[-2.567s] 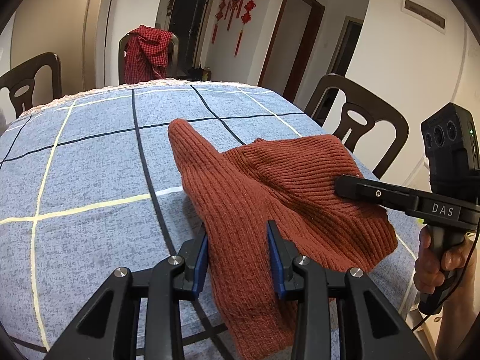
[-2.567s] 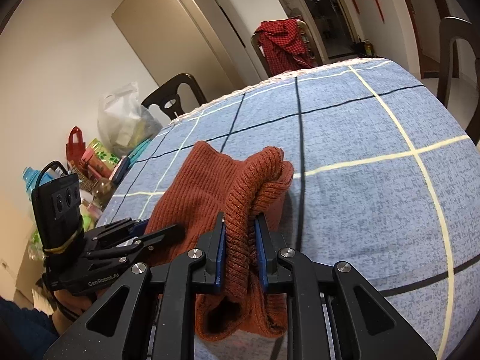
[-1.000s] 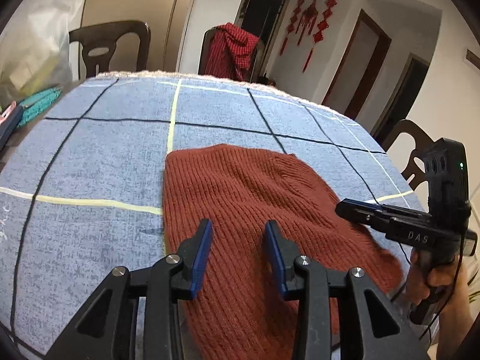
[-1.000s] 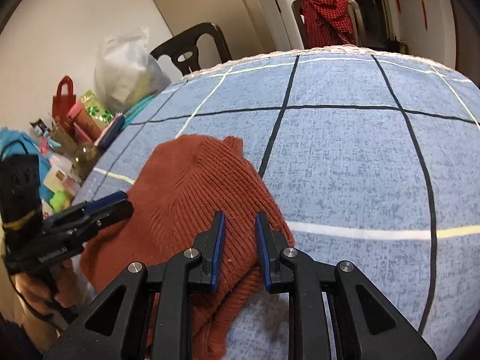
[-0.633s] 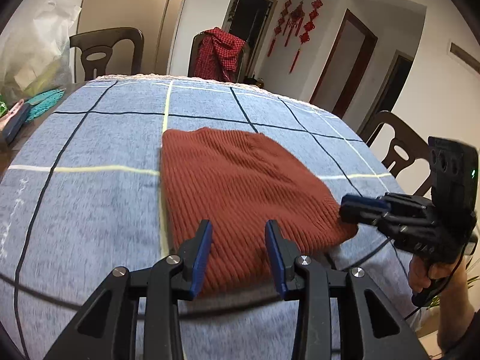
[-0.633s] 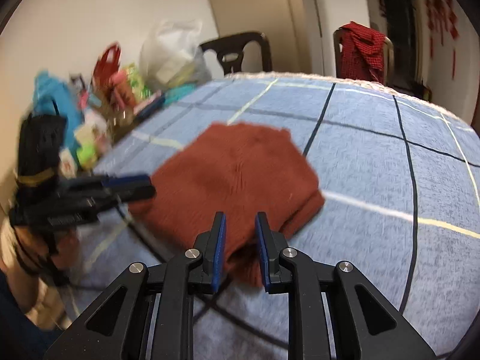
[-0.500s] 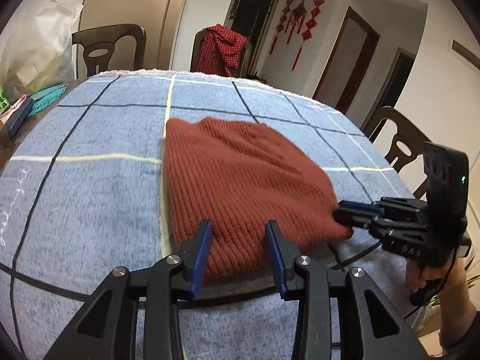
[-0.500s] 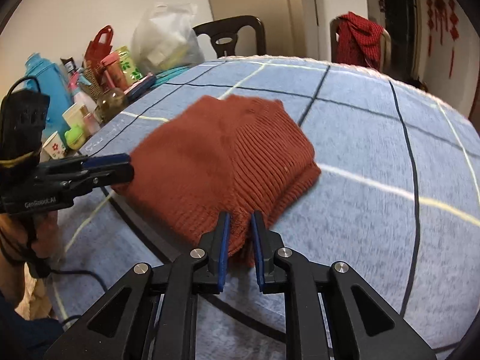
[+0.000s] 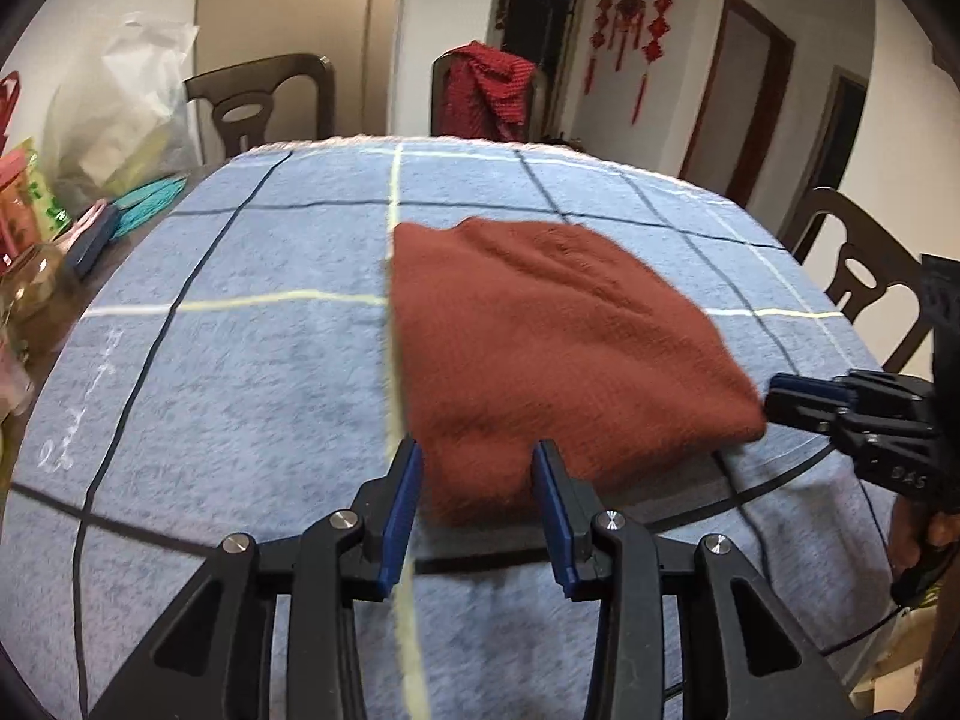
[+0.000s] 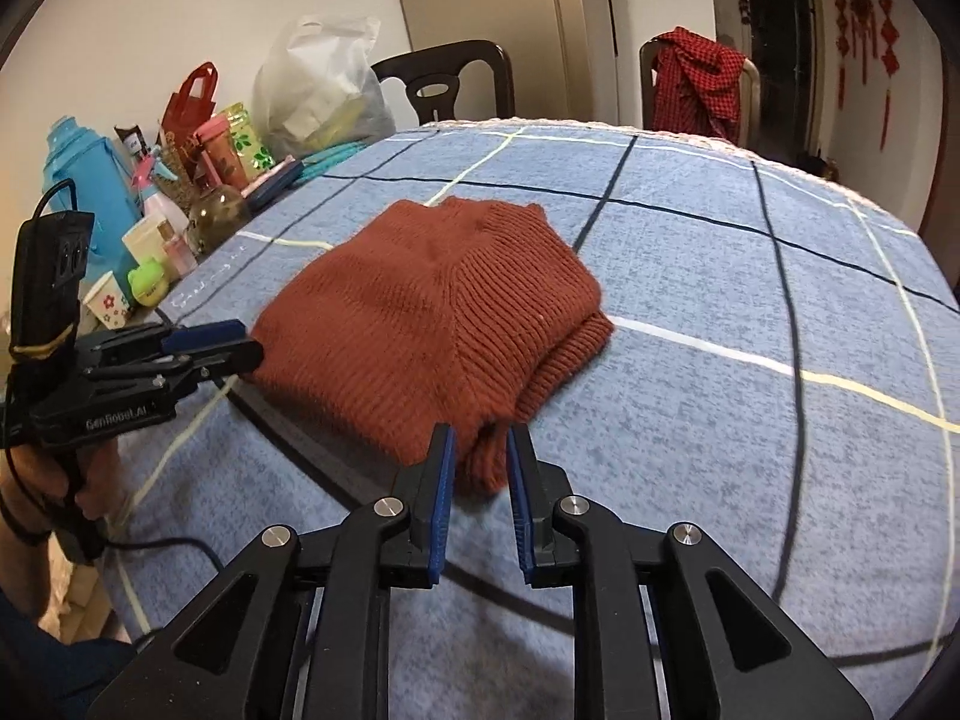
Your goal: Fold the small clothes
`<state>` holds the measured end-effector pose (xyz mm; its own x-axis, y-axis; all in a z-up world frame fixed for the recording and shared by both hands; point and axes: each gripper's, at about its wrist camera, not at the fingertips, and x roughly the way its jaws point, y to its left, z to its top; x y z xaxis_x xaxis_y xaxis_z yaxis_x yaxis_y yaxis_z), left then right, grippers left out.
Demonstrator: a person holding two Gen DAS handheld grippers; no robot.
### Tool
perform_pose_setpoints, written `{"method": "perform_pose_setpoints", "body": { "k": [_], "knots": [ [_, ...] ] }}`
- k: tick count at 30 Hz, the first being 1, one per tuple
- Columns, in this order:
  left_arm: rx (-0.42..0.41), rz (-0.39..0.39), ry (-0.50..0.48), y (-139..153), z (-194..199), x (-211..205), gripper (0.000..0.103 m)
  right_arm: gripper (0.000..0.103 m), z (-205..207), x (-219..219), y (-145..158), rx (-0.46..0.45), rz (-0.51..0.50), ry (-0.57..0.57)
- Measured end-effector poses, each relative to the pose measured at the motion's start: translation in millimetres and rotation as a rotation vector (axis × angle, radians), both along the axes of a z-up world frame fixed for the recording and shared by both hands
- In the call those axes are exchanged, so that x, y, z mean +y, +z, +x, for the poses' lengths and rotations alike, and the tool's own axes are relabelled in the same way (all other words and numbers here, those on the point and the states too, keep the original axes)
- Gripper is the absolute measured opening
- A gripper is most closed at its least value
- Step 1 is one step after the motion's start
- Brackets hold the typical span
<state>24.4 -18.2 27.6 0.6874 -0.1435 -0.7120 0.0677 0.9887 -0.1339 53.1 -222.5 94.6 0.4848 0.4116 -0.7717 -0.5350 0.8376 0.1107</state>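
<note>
A rust-red knitted sweater [image 9: 558, 348] [image 10: 432, 312] lies folded flat on the blue checked tablecloth [image 9: 240, 390]. My left gripper [image 9: 477, 462] sits at the sweater's near left corner. Its jaws are opening, with the fabric edge lying between them but not pinched. In the right wrist view, the left gripper [image 10: 240, 345] touches the same corner from the side. My right gripper [image 10: 480, 450] is at the near right corner, jaws opening, a small fold of knit between the pads. The right gripper [image 9: 780, 399] tips meet that corner in the left wrist view.
Bottles, cups and bags [image 10: 150, 210] and a white plastic bag [image 10: 318, 78] crowd the table's left side. Dark chairs ring the table, one holding a red checked garment [image 9: 489, 90] [image 10: 696, 84]. Another chair [image 9: 858, 264] stands at the right. The table's near edge is just below both grippers.
The sweater, held up bunched in the right gripper before, now lies folded flat. Both grippers have drawn back from over its middle to its near edge.
</note>
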Motion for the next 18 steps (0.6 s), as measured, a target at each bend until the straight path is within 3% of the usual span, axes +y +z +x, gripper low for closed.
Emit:
{"method": "perform_pose_setpoints", "body": {
  "k": [2, 4, 14, 18],
  "knots": [
    [0.014, -0.002, 0.008, -4, -3, 3, 0.045, 0.023, -4, -1, -2, -0.01, -0.036, -0.007],
    [0.025, 0.004, 0.011, -8, -5, 4, 0.045, 0.035, -8, -2, -4, -0.013, -0.065, -0.008],
    [0.061, 0.079, 0.039, -22, -12, 7, 0.046, 0.036, -17, -1, -26, 0.002, -0.157, -0.004],
    [0.058, 0.08, 0.027, -22, -12, 4, 0.053, 0.037, -16, -1, -27, 0.004, -0.152, -0.005]
  ]
}}
